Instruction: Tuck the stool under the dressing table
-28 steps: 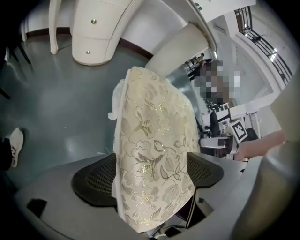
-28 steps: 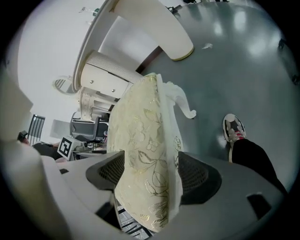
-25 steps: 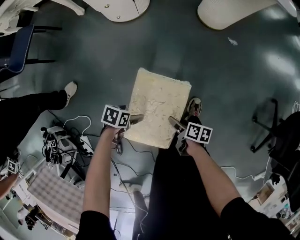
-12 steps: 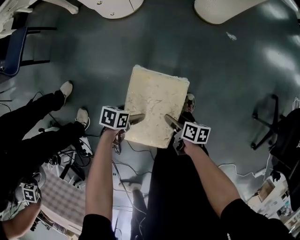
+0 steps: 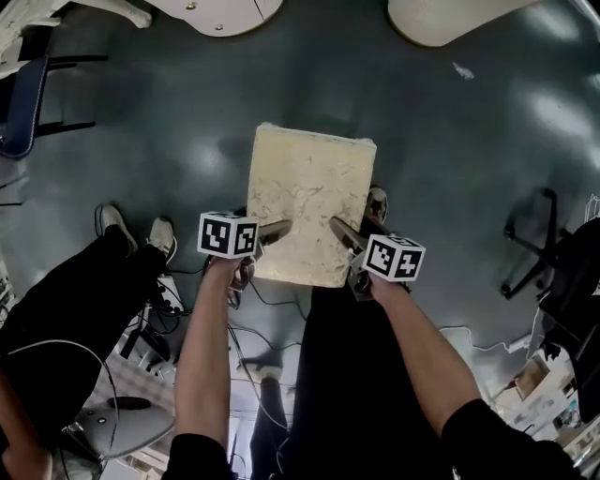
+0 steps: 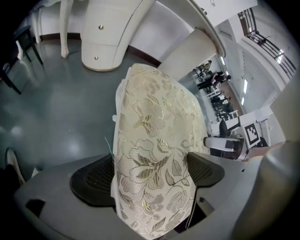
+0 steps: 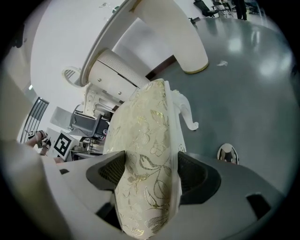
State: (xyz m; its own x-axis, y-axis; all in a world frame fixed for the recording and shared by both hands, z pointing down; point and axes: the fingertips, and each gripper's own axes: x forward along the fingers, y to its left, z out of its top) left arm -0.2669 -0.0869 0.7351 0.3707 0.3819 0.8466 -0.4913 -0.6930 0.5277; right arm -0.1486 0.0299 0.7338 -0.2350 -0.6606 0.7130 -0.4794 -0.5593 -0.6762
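The stool's cream cushion with a gold floral pattern [image 5: 307,202] hangs over the grey floor, held from both near sides. My left gripper [image 5: 272,232] is shut on the cushion's left edge, and my right gripper [image 5: 342,234] is shut on its right edge. In the left gripper view the cushion [image 6: 154,140] fills the gap between the black pads [image 6: 91,180]. The right gripper view shows the same cushion [image 7: 145,140] pinched edge-on, with a white stool leg [image 7: 187,110] below it. The white dressing table [image 5: 220,11] stands ahead at the top of the head view.
A bystander's black-trousered legs [image 5: 75,300] and pale shoes [image 5: 161,234] are close on the left. Cables [image 5: 253,328] lie on the floor by my feet. A blue chair [image 5: 23,103] stands far left, a black chair base [image 5: 534,248] at right.
The stool has moved forward, closer to the dressing table, and now hangs squarer in both grippers. The bystander on the left has stepped nearer to me.
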